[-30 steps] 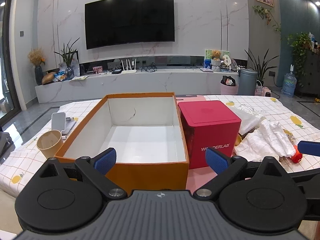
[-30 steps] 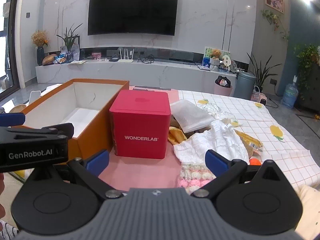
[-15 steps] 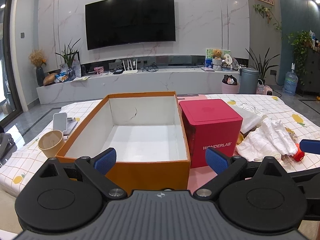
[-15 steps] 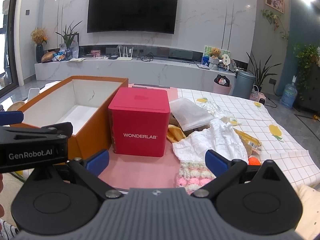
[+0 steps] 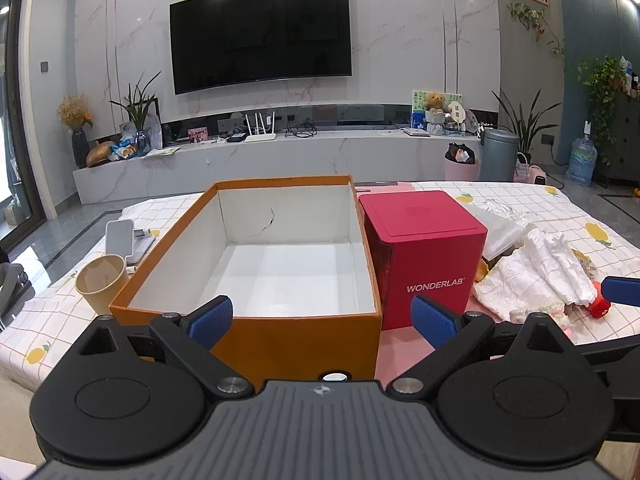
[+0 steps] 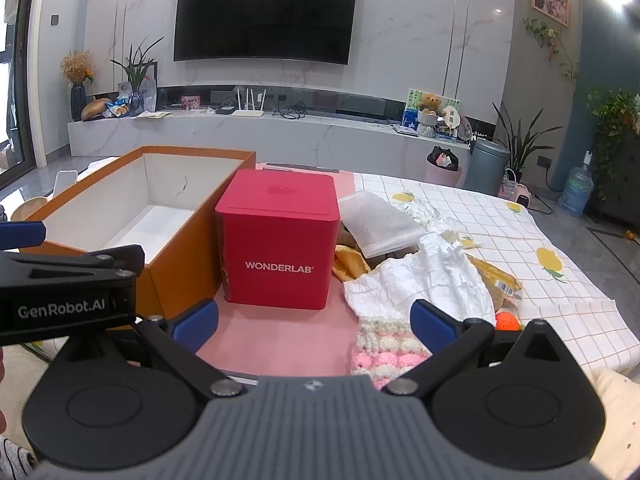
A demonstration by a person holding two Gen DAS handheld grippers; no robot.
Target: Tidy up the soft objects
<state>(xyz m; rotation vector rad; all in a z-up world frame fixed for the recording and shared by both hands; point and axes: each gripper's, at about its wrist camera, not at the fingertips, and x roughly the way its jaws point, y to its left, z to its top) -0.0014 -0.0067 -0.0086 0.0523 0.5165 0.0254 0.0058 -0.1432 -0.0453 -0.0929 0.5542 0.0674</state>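
- The left gripper (image 5: 322,318) hangs with its blue pads spread apart and nothing between them, just in front of the near wall of the orange box (image 5: 256,330), which holds nothing.
- The right gripper (image 6: 314,320) is likewise spread wide and holds nothing; it hovers over the pink mat (image 6: 280,344), with the pink-and-cream knit piece (image 6: 386,350) just beside its right pad.
- Behind the knit piece lies the crumpled white cloth (image 6: 424,286), right of the red box (image 6: 280,240).
- Nothing looks packed yet; this seems to be the approach to a first pick.
- Next, likely: lower the right gripper onto the knit piece, pinch a thick fold, then carry it past the red box into the orange one.
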